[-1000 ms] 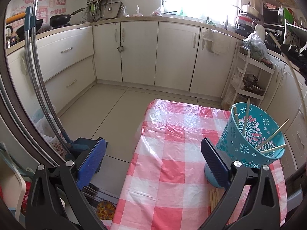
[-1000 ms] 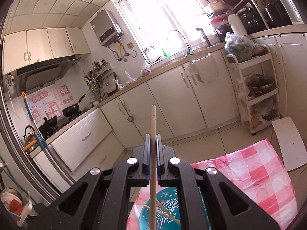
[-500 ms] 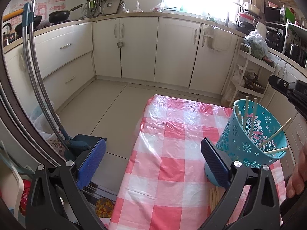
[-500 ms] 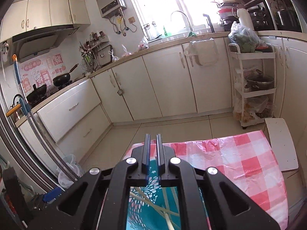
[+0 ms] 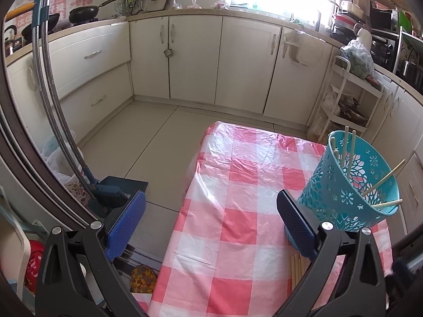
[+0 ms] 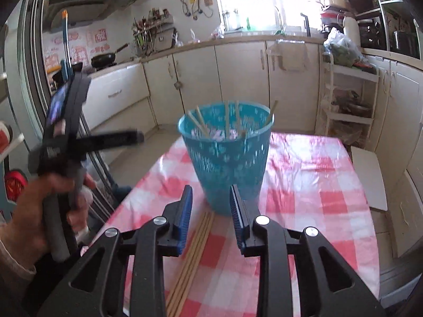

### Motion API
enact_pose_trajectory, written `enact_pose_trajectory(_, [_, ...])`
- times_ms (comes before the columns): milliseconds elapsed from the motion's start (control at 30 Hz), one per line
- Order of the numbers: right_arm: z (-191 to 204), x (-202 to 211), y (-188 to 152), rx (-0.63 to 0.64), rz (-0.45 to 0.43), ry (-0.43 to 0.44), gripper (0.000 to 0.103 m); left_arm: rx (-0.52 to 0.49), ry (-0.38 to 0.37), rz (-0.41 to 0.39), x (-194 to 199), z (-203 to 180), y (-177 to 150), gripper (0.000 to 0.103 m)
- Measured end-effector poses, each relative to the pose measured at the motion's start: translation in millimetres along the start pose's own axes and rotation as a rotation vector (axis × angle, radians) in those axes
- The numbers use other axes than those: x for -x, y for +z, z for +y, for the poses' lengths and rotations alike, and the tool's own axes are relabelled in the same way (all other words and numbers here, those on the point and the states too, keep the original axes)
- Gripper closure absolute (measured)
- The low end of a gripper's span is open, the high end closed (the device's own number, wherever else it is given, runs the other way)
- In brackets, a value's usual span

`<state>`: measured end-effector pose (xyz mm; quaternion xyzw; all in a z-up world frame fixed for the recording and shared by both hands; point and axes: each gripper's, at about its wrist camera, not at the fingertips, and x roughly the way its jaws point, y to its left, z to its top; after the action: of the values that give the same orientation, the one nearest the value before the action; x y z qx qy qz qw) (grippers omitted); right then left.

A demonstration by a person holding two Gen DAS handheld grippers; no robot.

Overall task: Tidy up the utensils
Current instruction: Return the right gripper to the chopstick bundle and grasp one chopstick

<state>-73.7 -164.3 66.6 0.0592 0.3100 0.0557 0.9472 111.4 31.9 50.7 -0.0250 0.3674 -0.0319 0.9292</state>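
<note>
Perforated teal plastic basket (image 6: 227,158) w/ wooden chopsticks (image 6: 227,117)

Both cameras sit on the grippers and look forward and down over the counter (image 5: 238,211) toward the kitchen cabinets. The left view looks from the counter's left edge, with the basket (image 5: 354,185) at its right. The right view faces the basket (image 6: 227,158) closely, centred. Both share the basket and the loose chopsticks (image 6: 195,248).

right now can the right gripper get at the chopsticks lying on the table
Probably yes. The right gripper is opening with nothing between its pads, and the loose chopsticks lie just below it, in front of the basket, with nothing covering them.
</note>
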Motion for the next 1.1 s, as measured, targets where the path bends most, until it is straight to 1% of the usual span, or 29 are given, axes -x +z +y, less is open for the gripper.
enact_pose_trajectory(67, [-3.4, -16.3, -16.9, -0.035, 0.069, 0.006, 0.074, -0.01, 0.008, 0.006, -1.7, -1.3, -2.1, 0.008])
enact_pose_trajectory(167, [-9.6, -39.9, -30.7, -0.088, 0.152, 0.005, 0.074, -0.019, 0.02, 0.016, -3.5, 0.0, -4.4, 0.008])
enact_pose_trajectory(300, [-15.5, -61.7, -42.2, -0.125, 0.216, 0.005, 0.074, -0.008, 0.016, 0.029, -6.6, 5.3, -4.8, 0.008])
enact_pose_trajectory(433, [-15.5, -75.6, -56.5, -0.156, 0.261, -0.006, 0.075, -0.007, 0.012, 0.032, -6.9, 7.2, -4.5, 0.008])
enact_pose_trajectory(533, [-14.5, -85.2, -58.8, -0.168, 0.28, -0.012, 0.075, -0.01, 0.01, 0.035, -7.1, 8.8, -4.3, 0.008])
enact_pose_trajectory(833, [4.0, -95.7, -53.7, -0.135, 0.282, -0.014, 0.075, 0.012, 0.009, 0.049, -6.3, 16.7, -4.6, 0.008])
enact_pose_trajectory(967, [10.0, -97.6, -54.1, -0.081, 0.279, -0.046, 0.075, 0.02, 0.011, 0.054, -5.7, 20.0, -5.4, 0.008])
enact_pose_trajectory(1033, [11.5, -97.6, -54.1, -0.05, 0.283, -0.074, 0.077, 0.021, 0.012, 0.056, -5.7, 21.6, -6.0, 0.008])
enact_pose_trajectory(1067, [10.8, -97.6, -54.6, -0.042, 0.285, -0.083, 0.082, 0.022, 0.013, 0.057, -5.7, 22.3, -6.1, 0.008])
enact_pose_trajectory(1100, [10.3, -96.6, -55.4, -0.034, 0.283, -0.093, 0.083, 0.023, 0.014, 0.058, -5.7, 22.7, -6.4, 0.008])
